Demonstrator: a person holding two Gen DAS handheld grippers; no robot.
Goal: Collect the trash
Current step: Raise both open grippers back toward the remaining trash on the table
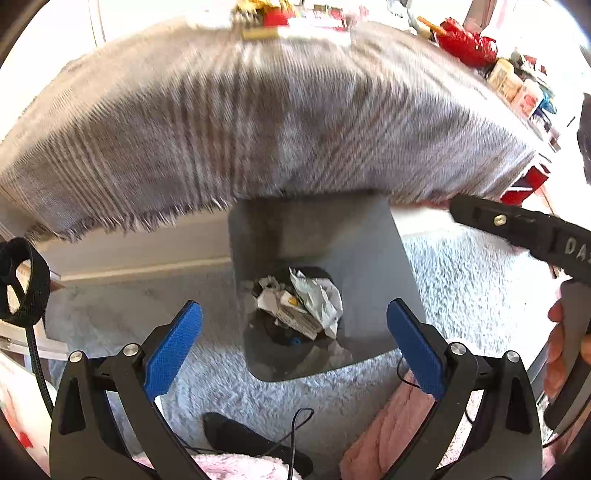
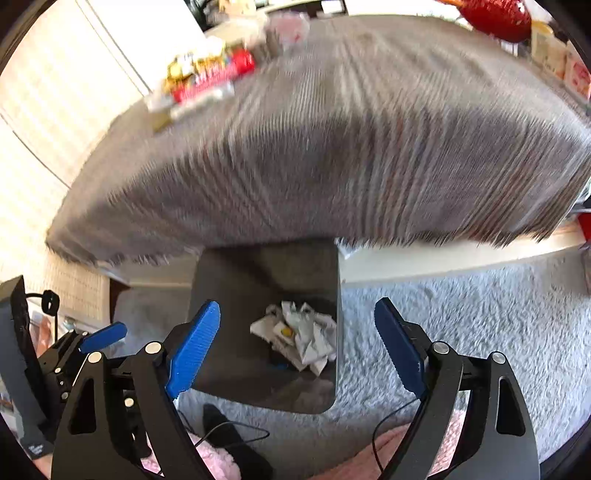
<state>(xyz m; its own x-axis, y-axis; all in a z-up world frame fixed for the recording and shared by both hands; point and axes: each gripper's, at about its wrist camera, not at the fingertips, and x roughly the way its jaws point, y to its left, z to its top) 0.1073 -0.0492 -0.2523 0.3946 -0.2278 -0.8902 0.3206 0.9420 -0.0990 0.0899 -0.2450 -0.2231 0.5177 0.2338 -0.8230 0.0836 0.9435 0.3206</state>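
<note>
A grey square trash bin stands on the carpet below the table edge; it also shows in the right wrist view. Crumpled white paper and wrappers lie at its bottom, seen too in the right wrist view. My left gripper is open and empty above the bin's mouth. My right gripper is open and empty above the bin as well. More wrappers and packets lie on the table's far side, also in the left wrist view.
A table with a grey fringed cloth overhangs the bin. A red bag and bottles stand at its right edge. Pale shaggy carpet surrounds the bin. Pink-clad legs, a black-socked foot and a thin cable lie below.
</note>
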